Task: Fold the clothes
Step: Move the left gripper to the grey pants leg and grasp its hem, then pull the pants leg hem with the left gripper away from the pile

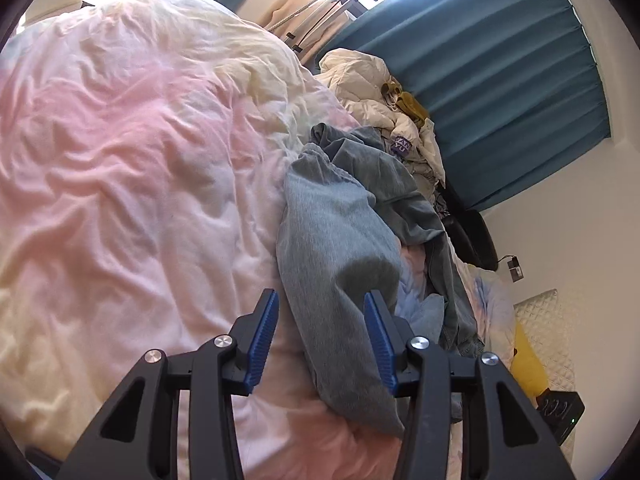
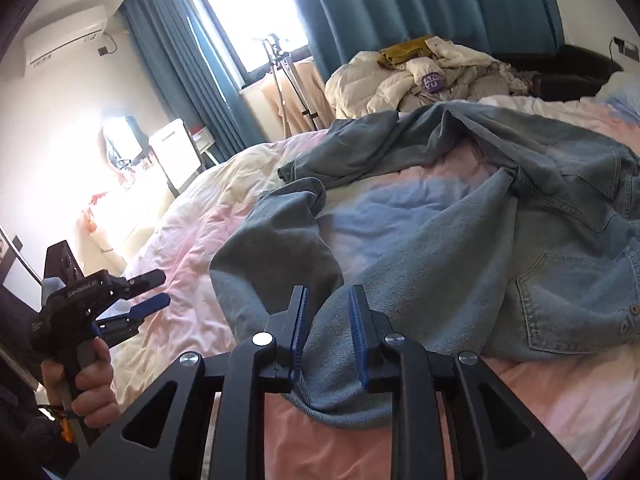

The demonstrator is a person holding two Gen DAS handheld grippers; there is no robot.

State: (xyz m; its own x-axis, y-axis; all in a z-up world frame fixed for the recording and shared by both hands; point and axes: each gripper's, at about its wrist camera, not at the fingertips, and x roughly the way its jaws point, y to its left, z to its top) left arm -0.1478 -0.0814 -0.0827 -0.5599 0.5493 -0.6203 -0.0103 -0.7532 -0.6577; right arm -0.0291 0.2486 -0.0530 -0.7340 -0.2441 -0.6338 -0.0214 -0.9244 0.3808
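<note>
Right tool (image 2: 328, 334): blue pads partly spread, straddling a bunched hem of the denim shirt (image 2: 480, 240); cloth sits between the pads, yet a gap shows on each side, so not yet pinched by the look of it. Left tool (image 1: 320, 332): spread wide, holding nothing, hovering over a grey-blue sleeve (image 1: 340, 248) that runs between its pads and away from it. From the right wrist view, left tool (image 2: 150, 294) held off to the side above bare bedding, well apart from the shirt, handle in the person's hand (image 2: 90, 384).

Shirt crumpled on the pink-and-white duvet (image 1: 120, 160), not spread flat: body with chest pocket (image 2: 568, 304) and buttons lying to the right of the right tool, sleeves trailing forward and left toward the far side of the bed. Long axis of the near sleeve roughly in line with the left tool's pads.

Probably an early stage, nothing folded yet. Right tool nearer, already on the hem; likely next to close there and pull the cloth flat, with the left tool needing to come across to a sleeve or the opposite edge.

Beyond the shirt, a heap (image 2: 420, 72) of pale clothes by the teal curtain (image 2: 400, 0).
</note>
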